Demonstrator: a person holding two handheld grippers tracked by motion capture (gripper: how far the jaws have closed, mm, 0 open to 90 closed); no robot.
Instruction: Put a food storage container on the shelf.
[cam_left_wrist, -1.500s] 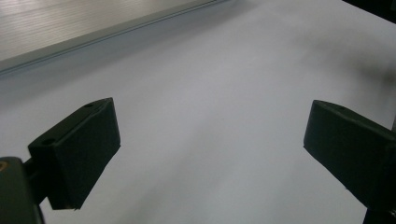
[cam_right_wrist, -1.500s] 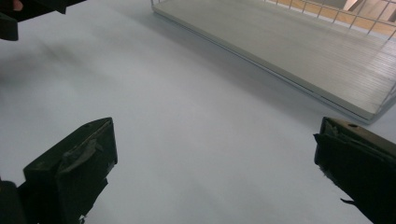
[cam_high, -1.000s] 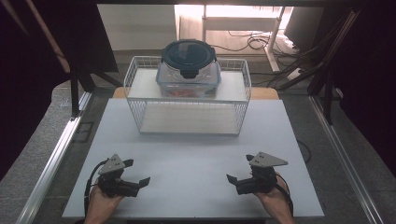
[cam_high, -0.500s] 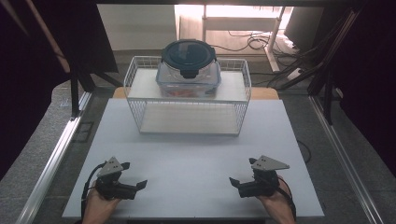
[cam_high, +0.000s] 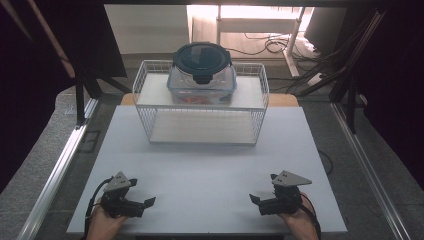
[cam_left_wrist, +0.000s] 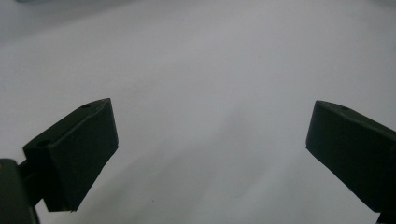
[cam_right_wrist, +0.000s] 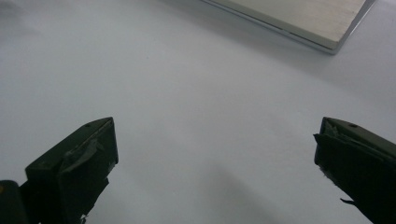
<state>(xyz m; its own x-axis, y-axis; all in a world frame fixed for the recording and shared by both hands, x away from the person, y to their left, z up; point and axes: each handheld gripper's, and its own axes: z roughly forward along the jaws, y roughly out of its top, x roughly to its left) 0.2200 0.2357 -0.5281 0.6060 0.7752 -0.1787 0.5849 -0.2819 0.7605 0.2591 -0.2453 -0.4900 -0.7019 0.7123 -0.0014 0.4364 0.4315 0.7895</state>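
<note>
Distance decides the move: the box (cam_high: 202, 73) sits on top of the wire rack (cam_high: 150, 102) at the bench's (cam_high: 210, 170) far middle, straight ahead and well apart from both tongs. Left tongs (cam_high: 148, 202) and right tongs (cam_high: 255, 200) are spread, empty, about equally far.

A white table (cam_high: 210, 170) stands on grey speckled floor (cam_high: 45, 160), flanked by metal rails (cam_high: 60, 167) at left and right; dark curtains (cam_high: 35, 60) close in both sides; beyond the far edge, bright light falls on a pale floor (cam_high: 150, 30) strewn with black cables (cam_high: 265, 45); a light-coloured furniture frame (cam_high: 250, 22) stands behind.
</note>
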